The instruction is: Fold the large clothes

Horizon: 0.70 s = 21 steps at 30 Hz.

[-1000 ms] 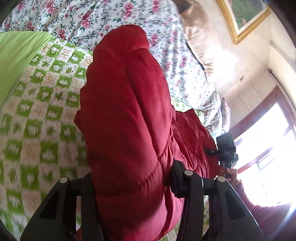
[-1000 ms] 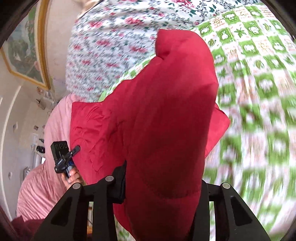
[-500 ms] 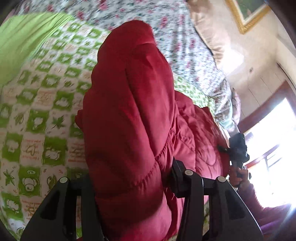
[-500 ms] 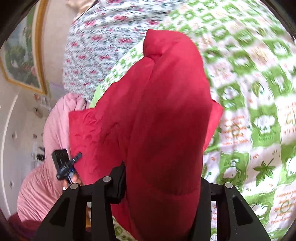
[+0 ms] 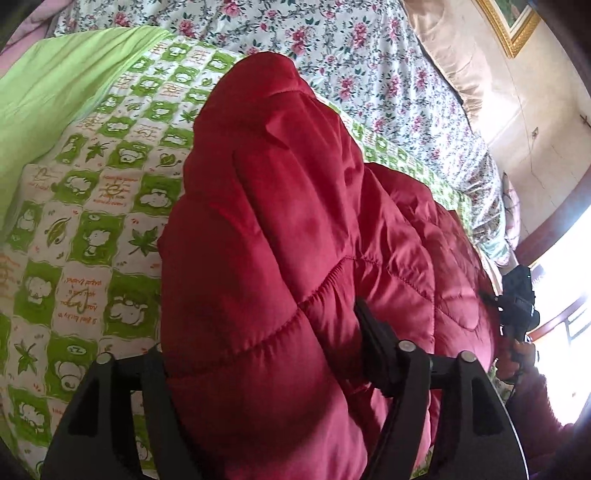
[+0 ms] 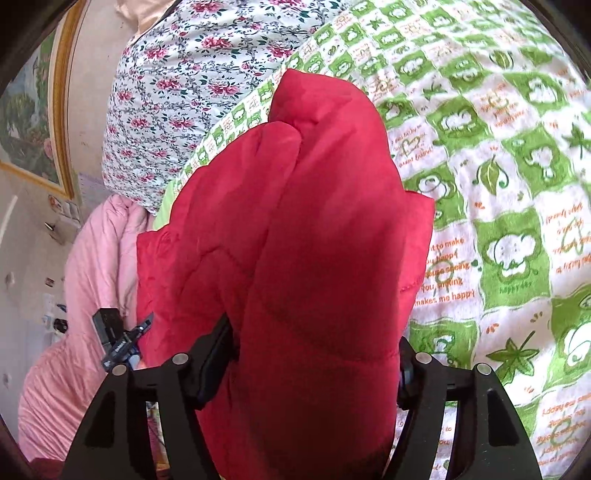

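Note:
A puffy red quilted jacket (image 5: 295, 221) lies in a folded heap on the green-and-white checked bedspread (image 5: 85, 229). One thick fold runs up between the jaws of my left gripper (image 5: 258, 332), which are opening; the padding still fills the gap. In the right wrist view another fold of the jacket (image 6: 314, 240) fills my right gripper (image 6: 314, 332), whose jaws are also opening. Each fold hides part of the fingers. The other gripper and the hand holding it show at the jacket's far edge in each view.
A floral sheet (image 5: 351, 48) covers the head of the bed, with a beige pillow (image 5: 454, 55) and a gold-framed picture (image 5: 517, 22) beyond. A plain green cover (image 5: 48, 92) lies left, and a pink quilt (image 6: 88, 280) by the wall. A bright window (image 5: 561, 295) is at right.
Both grippers sank toward the bed with the jacket, which now rests lower and spread on the bedspread. Both pairs of jaws stand visibly wider than before.

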Tool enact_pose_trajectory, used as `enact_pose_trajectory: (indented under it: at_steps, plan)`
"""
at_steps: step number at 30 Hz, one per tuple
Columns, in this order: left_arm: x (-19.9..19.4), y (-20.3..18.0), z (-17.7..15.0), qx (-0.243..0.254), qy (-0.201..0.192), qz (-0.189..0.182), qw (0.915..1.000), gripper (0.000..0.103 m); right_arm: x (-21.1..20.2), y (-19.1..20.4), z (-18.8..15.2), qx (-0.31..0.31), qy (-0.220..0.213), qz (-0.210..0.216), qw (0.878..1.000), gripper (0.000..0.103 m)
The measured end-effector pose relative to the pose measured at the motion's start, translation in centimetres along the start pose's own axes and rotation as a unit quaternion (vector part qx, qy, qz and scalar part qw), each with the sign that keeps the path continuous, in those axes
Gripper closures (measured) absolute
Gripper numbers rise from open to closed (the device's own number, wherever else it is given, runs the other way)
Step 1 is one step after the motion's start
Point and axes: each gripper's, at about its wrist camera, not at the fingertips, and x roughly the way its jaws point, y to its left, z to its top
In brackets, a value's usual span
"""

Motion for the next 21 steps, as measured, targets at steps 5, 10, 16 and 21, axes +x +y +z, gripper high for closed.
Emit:
enact_pose_trajectory:
  at_steps: [5,10,16,21]
  plan:
    - [-1.2,-0.6,-0.1,0.011,-0.008,0.029,0.9995,0.025,-0.2,0.8,0.4,-0.012,-0.009,-0.035,0.999,0.018]
    - [-3.1,-0.6,0.6,0.017,-0.01,0.062,0.9979,0.019,-0.2,1.7,0.6,-0.023,-0.024,-0.063,0.997,0.013]
    - [-5.8,-0.2,0.1,0.021,-0.032,0.092,0.995,0.019,-0.7,2.1,0.5,-0.03,-0.038,-0.087,0.995,0.011]
    - [-7.6,-0.1,-0.2,0.001,-0.059,0.093,0.9939,0.019,-1.4,2.8,0.7,-0.042,-0.048,-0.109,0.992,0.011]
